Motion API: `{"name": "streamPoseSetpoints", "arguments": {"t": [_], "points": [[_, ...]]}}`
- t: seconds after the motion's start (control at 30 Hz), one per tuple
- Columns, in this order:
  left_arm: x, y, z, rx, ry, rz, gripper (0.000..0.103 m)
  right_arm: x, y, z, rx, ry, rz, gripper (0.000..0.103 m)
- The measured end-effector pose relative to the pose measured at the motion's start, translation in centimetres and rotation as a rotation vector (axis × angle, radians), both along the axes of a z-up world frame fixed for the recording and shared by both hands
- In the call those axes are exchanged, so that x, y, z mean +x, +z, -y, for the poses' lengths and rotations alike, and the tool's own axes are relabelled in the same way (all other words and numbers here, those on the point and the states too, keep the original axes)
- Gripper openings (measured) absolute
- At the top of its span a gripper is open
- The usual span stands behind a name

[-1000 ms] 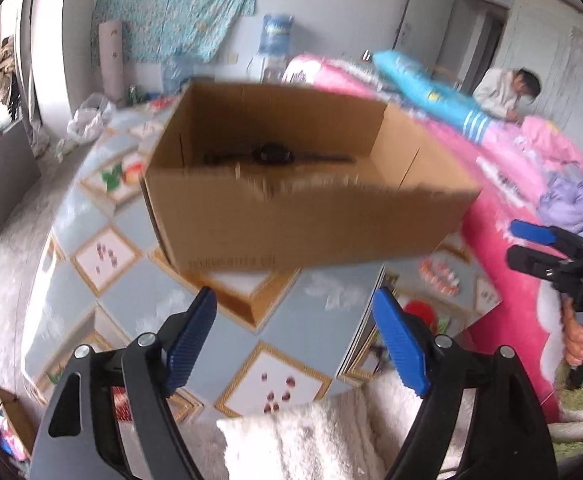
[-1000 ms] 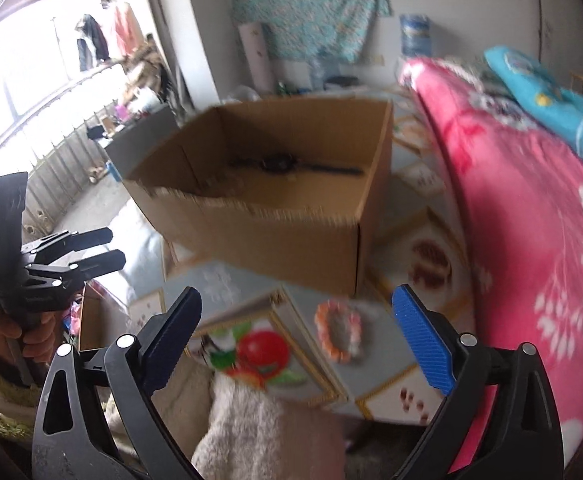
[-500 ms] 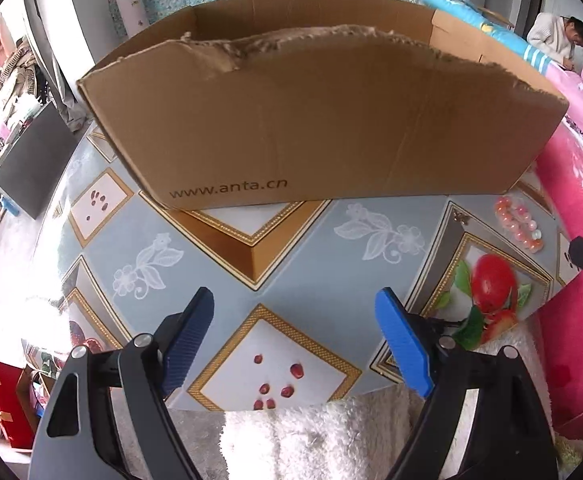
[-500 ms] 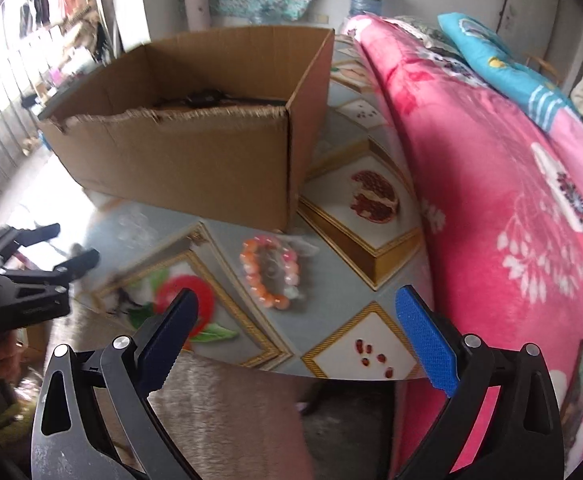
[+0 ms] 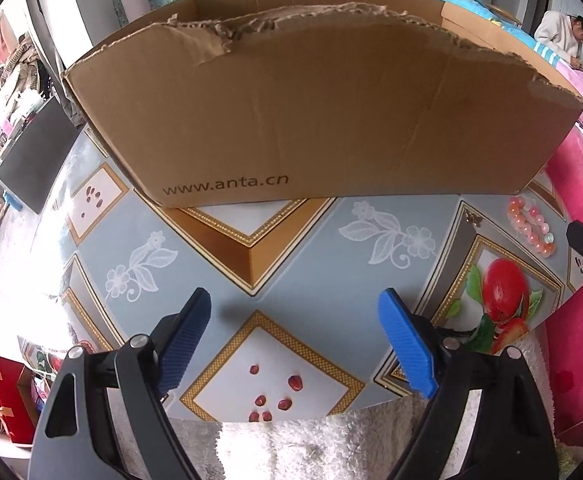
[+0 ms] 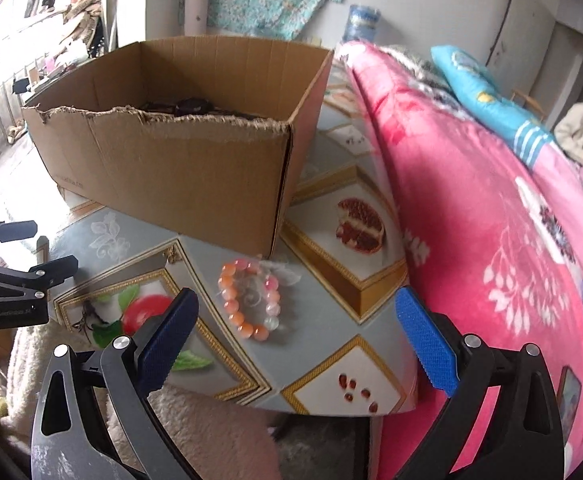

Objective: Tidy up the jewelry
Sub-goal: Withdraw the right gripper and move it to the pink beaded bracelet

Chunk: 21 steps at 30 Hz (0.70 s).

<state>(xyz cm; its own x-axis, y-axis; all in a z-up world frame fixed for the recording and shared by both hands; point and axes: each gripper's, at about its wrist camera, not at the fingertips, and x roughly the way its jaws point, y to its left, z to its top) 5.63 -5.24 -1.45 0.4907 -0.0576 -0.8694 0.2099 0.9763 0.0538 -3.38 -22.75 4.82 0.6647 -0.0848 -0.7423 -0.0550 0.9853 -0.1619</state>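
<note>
A pink flowered blanket (image 6: 491, 216) fills the right side of the right wrist view and runs out of the picture at its lower edge, so what it lies on cannot be made out. Beside it is the table (image 5: 291, 280), under a patterned cloth of grey tiles, gold frames and fruit prints; its near edge is cut off by a fluffy white fabric (image 5: 315, 444) at the bottom of both views. The cardboard box (image 5: 323, 120) stands on the table, open at the top with a ragged torn front rim. From the left wrist its front wall hides the inside entirely; from the right wrist something dark (image 6: 191, 106) shows just over the torn rim — too little of it to identify. The left gripper (image 5: 293, 344) hangs over bare cloth in front of the box, its jaws spread wide and empty. The right gripper (image 6: 297, 344) is likewise wide apart and holds nothing. The bead bracelet (image 6: 250, 298) — orange, pink and pale beads — lies flat on the cloth just off the box's near corner, ahead of the right gripper's pads, untouched. In the left wrist view it sits near the right edge (image 5: 530, 226).
</note>
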Motion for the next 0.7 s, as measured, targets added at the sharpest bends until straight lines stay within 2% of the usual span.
{"name": "streamPoseSetpoints", "arguments": {"t": [0.13, 0.33, 0.5, 0.67, 0.7], "points": [[0.4, -0.1, 0.1, -0.001, 0.004, -0.002, 0.085, -0.1, 0.4, 0.4, 0.100, 0.071, 0.042, 0.095], [0.3, -0.3, 0.2, -0.004, 0.005, 0.001, 0.088, -0.4, -0.3, -0.3, 0.096, 0.124, 0.062, 0.095], [0.2, -0.5, 0.2, -0.009, 0.010, 0.003, 0.090, -0.9, -0.2, -0.6, 0.187, 0.181, 0.051, 0.094], [0.1, -0.6, 0.1, -0.019, 0.015, 0.004, 0.092, -0.2, -0.9, -0.6, 0.245, 0.207, -0.006, 0.063], [0.1, -0.6, 0.0, -0.019, 0.014, 0.004, 0.092, 0.0, -1.1, -0.7, 0.247, 0.208, -0.016, 0.060]]}}
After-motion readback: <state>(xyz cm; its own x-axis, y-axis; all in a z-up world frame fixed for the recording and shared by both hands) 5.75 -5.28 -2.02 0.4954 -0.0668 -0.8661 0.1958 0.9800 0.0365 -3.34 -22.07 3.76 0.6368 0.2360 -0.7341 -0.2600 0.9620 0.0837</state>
